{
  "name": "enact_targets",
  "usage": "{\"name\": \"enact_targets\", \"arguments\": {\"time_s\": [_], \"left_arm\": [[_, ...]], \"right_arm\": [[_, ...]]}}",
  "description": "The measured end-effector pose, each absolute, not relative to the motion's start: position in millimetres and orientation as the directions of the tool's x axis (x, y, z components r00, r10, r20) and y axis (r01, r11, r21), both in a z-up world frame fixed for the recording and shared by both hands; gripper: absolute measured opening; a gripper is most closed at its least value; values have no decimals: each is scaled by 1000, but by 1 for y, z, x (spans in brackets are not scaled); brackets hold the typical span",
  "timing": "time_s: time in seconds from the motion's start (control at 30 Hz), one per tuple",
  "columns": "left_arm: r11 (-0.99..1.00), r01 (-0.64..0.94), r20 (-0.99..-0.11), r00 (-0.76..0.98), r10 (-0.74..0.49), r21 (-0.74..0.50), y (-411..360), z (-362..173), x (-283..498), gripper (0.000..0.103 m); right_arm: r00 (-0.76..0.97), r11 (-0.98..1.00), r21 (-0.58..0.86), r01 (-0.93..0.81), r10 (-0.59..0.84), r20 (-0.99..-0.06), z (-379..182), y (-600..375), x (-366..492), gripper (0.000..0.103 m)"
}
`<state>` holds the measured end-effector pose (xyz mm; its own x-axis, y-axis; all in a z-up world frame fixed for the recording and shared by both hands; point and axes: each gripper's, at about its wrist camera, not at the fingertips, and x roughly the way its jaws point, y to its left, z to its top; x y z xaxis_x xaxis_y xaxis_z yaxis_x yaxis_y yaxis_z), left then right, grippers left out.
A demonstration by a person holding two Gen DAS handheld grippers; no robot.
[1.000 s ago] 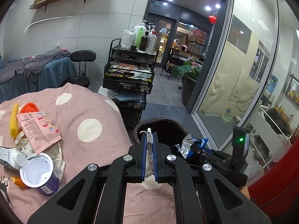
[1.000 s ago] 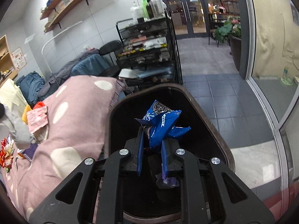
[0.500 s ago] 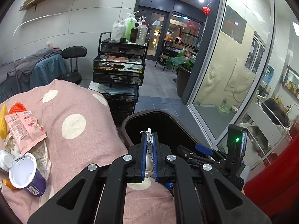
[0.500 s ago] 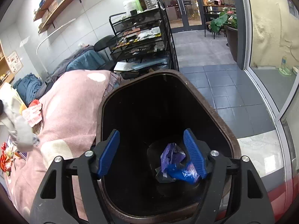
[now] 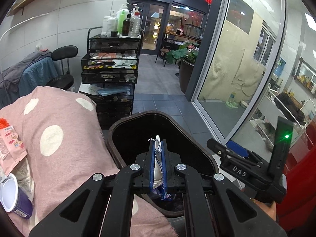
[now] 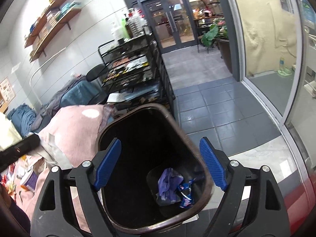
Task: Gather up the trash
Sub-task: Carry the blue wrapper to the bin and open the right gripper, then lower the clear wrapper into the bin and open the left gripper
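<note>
A dark brown trash bin point(image 5: 118, 124) point(image 6: 138, 110) stands beside the pink dotted blanket point(image 5: 65, 122). My left gripper point(image 5: 157, 144) is shut on a silver wrapper point(image 5: 157, 164) and holds it over the bin's opening. My right gripper point(image 6: 160, 144) is open and empty above the bin; it also shows at the right of the left wrist view point(image 5: 237, 152). At the bin's bottom lie a blue snack bag point(image 6: 184, 194) and a purple wrapper point(image 6: 167, 183). More trash lies on the blanket: a pink packet point(image 5: 10, 144) and a purple cup point(image 5: 13, 197).
A black wire cart point(image 5: 110, 73) with bottles on top stands behind the bin. A black stool point(image 5: 63, 63) and a draped couch are at the left. A glass partition point(image 5: 246, 69) runs along the right, with grey tiled floor point(image 6: 217, 106) past the bin.
My right gripper opened and dropped the blue snack bag into the bin, then rose a little. My left gripper carried the silver wrapper from the blanket's edge to over the bin.
</note>
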<state>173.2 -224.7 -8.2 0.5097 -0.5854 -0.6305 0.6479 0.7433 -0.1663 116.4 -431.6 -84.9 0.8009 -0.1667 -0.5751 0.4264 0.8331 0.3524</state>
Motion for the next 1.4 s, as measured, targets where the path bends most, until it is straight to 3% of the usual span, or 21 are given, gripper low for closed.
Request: {"name": "enact_targets", "arguments": {"time_s": [0.47,0.53,0.6,0.63,0.8,1.17,1.4], "left_arm": [[727,680,-718,460,-522,-93,-266,-39,185,9],[725,684,-728,457,-512,-81,-269,-43,186,16],[724,686,-730,460,-505,-70,-270,-46,185,56],[724,687,-726,465,-507,-65,-270,-46,185,64],[725,689,-726,498,-475,-3,-273,-49,180,82],[739,673,-659,566,-496,22,-248,-21,160,96],[748,664,-619,589,-520,4,-216,-10,145,98]], "right_arm": [[786,811,367,455,-171,-594,-89,-452,112,82],[786,810,369,456,-171,-594,-89,-452,111,82],[786,809,372,455,-168,-595,-89,-453,111,83],[786,808,373,456,-169,-595,-89,-452,112,84],[787,803,380,459,-169,-593,-89,-454,112,89],[815,837,384,389,-119,-567,-87,-442,117,93],[835,891,348,292,-61,-546,-81,-414,124,93]]}}
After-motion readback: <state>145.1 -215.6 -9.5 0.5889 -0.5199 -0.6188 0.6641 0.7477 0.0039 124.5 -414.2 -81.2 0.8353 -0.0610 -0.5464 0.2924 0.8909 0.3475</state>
